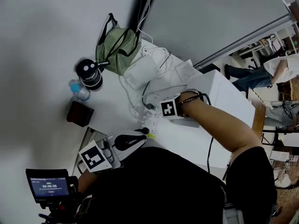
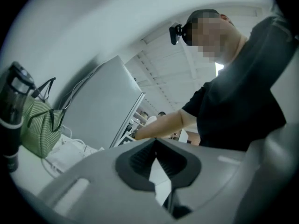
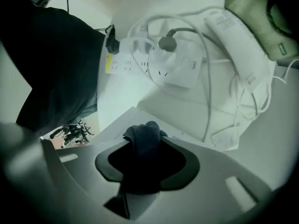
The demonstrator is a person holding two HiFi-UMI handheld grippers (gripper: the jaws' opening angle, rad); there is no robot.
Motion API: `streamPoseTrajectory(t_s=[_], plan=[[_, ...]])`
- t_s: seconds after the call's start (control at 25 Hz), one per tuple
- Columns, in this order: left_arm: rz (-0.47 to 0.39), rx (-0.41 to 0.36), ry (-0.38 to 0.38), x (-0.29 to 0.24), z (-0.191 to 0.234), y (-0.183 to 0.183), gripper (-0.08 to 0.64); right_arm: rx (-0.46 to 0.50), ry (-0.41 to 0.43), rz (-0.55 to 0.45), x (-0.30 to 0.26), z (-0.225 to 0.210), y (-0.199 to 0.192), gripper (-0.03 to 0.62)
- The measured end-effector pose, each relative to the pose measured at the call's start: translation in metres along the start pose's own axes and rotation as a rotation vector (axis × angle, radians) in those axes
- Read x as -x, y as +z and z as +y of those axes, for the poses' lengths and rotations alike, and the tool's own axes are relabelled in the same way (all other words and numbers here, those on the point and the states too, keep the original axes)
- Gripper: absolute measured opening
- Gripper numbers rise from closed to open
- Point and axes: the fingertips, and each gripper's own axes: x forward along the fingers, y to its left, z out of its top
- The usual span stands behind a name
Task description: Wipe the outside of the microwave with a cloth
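Observation:
The white microwave (image 1: pixel 224 101) stands on the white table (image 1: pixel 112 104), at the right in the head view. My right gripper (image 1: pixel 161 108) reaches over its left end, shut on a dark cloth (image 3: pixel 145 139) bunched between its jaws. In the right gripper view the cloth hangs just above a pale flat surface (image 3: pixel 187 118), most likely the microwave's top. The cloth is hidden in the head view. My left gripper (image 1: pixel 128 141) is held low near my body, off the microwave, and its jaws meet at the tip (image 2: pixel 155 141) with nothing between them.
A white power strip (image 3: pixel 126 64) with plugs, cables and a white adapter (image 3: pixel 180 71) lie beyond the cloth. A green striped bag (image 1: pixel 117 45), a black flask (image 1: pixel 89 73), a blue-capped bottle (image 1: pixel 78 90) and a dark box (image 1: pixel 79 113) stand at the table's left. A small screen (image 1: pixel 49 185) is at bottom left.

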Motion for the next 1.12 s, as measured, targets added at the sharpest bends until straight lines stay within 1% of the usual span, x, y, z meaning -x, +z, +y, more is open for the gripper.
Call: streamPoseTrajectory(t_s=[0.16,0.32,0.4,0.52,0.56,0.64,0.72,0.8,0.88,1.0,1.12], plan=[[0.036,0.048,0.045,0.014,0.008,-0.019,0.003,-0.007,0.008,0.006,-0.043,-0.018,0.029,0.133],[0.032,0.071,0.067,0.021,0.010,-0.027,0.003,0.012,0.023,0.002,-0.060,-0.022,0.042,0.133],[0.020,0.053,0.051,0.017,0.010,-0.022,0.003,0.004,0.048,-0.011,-0.042,-0.011,0.033,0.140],[-0.004,-0.004,0.011,0.007,0.009,-0.006,0.003,-0.013,0.073,-0.087,0.019,0.023,0.001,0.141],[-0.010,-0.027,-0.004,0.003,0.007,0.000,0.003,-0.004,0.070,-0.104,0.041,0.038,-0.011,0.140],[-0.023,-0.076,-0.041,-0.005,0.001,0.012,0.003,0.019,0.045,-0.108,0.073,0.063,-0.031,0.140],[-0.038,-0.120,-0.082,-0.013,-0.005,0.023,0.003,0.014,0.015,-0.099,0.082,0.074,-0.039,0.140],[-0.048,-0.139,-0.110,-0.018,-0.011,0.029,0.003,0.002,0.006,-0.080,0.074,0.077,-0.034,0.140],[-0.049,-0.132,-0.114,-0.017,-0.014,0.028,0.003,0.020,0.006,-0.047,0.056,0.075,-0.020,0.140],[-0.043,-0.089,-0.075,-0.007,-0.006,0.019,0.003,0.068,0.019,-0.002,0.014,0.067,0.013,0.137],[-0.020,-0.019,-0.015,0.007,0.001,-0.001,0.003,0.118,0.015,0.027,-0.034,0.062,0.046,0.140]])
